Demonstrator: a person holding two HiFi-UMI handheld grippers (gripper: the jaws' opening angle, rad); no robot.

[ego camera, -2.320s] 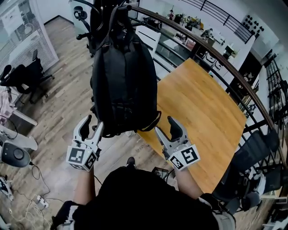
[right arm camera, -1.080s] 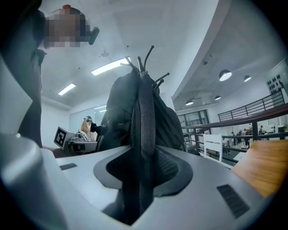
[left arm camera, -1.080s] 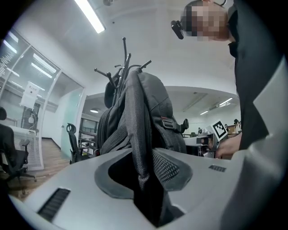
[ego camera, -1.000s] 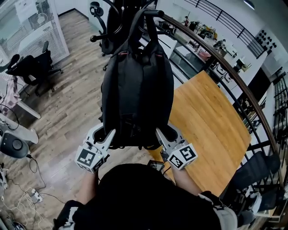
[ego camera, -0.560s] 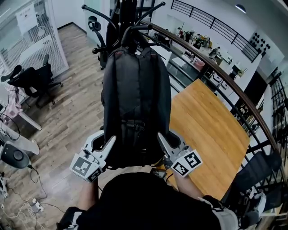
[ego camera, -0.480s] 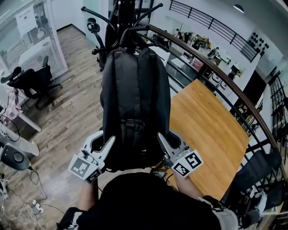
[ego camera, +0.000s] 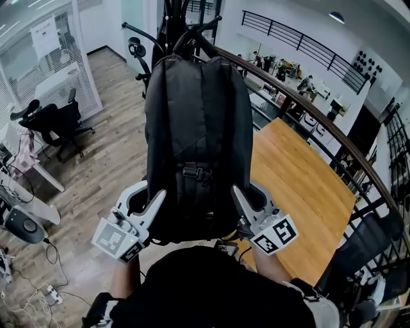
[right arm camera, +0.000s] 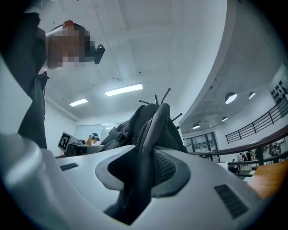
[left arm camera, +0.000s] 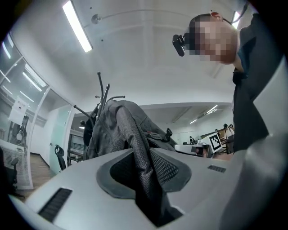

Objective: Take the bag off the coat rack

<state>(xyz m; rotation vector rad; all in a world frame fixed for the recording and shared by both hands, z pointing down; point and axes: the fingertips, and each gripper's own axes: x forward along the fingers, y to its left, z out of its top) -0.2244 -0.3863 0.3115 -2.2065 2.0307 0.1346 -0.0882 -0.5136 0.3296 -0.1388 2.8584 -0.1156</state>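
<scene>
A black backpack (ego camera: pixel 195 134) hangs by its top loop from the dark coat rack (ego camera: pixel 172 13), its back panel facing me. My left gripper (ego camera: pixel 144 194) holds its lower left side and my right gripper (ego camera: pixel 251 194) its lower right side. In the left gripper view a mesh shoulder strap (left arm camera: pixel 135 148) is pinched between the jaws of the left gripper (left arm camera: pixel 144 179). The right gripper view shows another mesh strap (right arm camera: pixel 146 152) pinched in the right gripper (right arm camera: pixel 141 179). The rack's hooks (right arm camera: pixel 157 98) stick up behind the bag.
A wooden table (ego camera: pixel 301 186) stands to the right, with a curved railing (ego camera: pixel 307 112) behind it. Office chairs (ego camera: pixel 54 122) stand on the wood floor at the left, another chair (ego camera: pixel 365 243) at the lower right. Cables (ego camera: pixel 38 291) lie at the lower left.
Both grippers stood open under the bag, then closed on its lower straps. They have since risen with the bag's bottom, and the bag sits higher in view.
</scene>
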